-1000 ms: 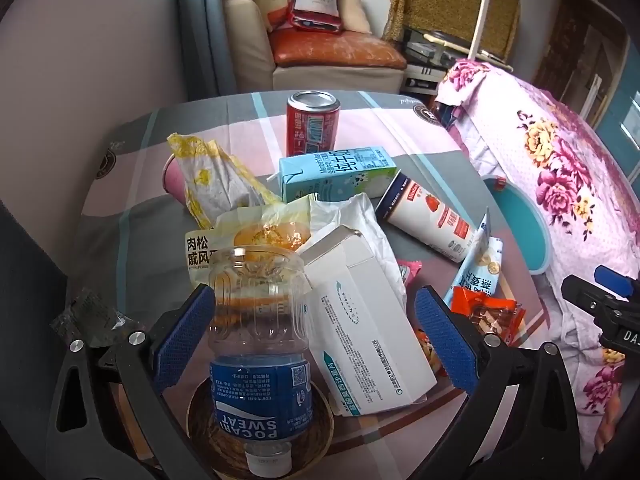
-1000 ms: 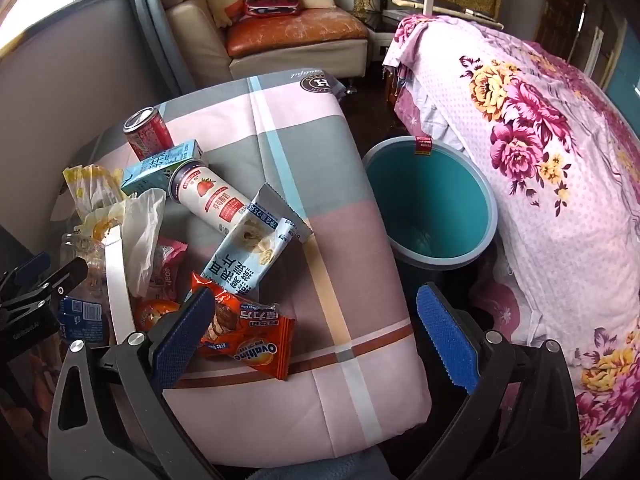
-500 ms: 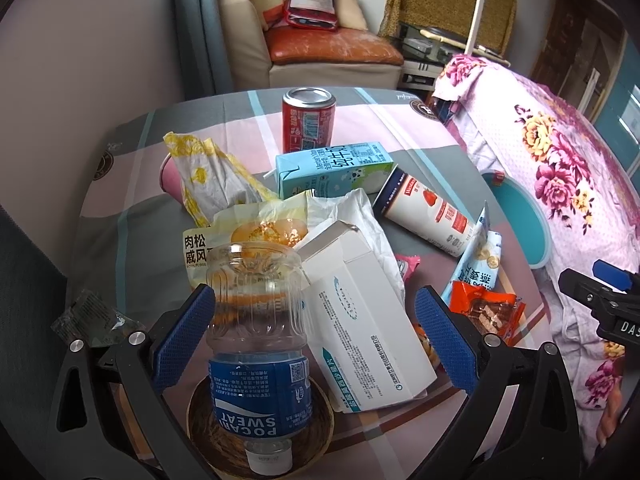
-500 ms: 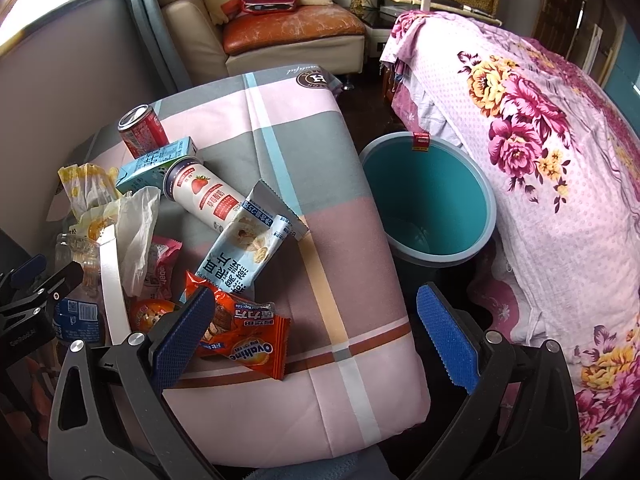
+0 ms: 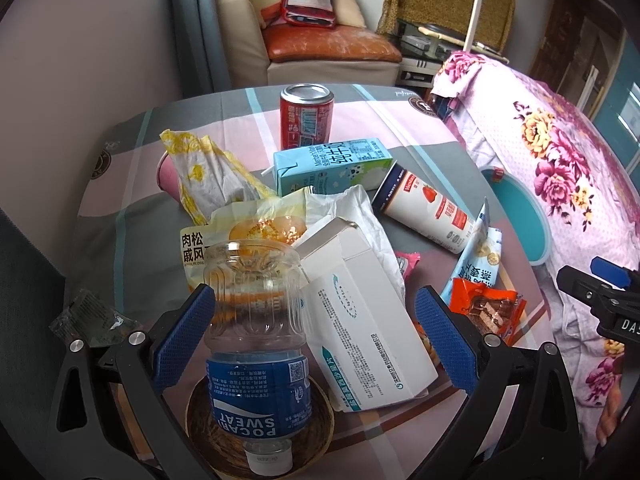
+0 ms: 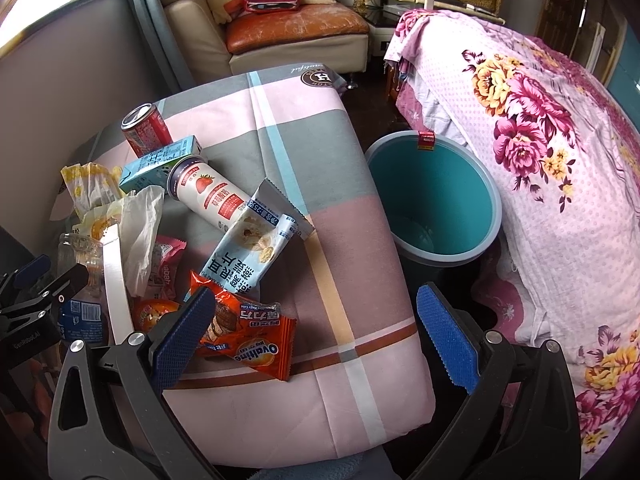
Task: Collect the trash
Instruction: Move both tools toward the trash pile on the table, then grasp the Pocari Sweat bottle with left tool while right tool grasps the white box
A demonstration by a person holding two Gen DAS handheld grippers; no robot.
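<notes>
Between left tool [image 5: 316,334] pads: upturned bottle [image 5: 256,340] (tool agape).

Cream sofa [image 5: 320,46] behind; floral-covered bed [image 6: 540,152] at right.

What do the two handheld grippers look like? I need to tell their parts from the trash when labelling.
Both the left gripper and the right gripper have black skeletal frames with triangular cut-outs, silver screws and blue textured finger pads. White lettering marks each body. No cables or sleeves show.
</notes>
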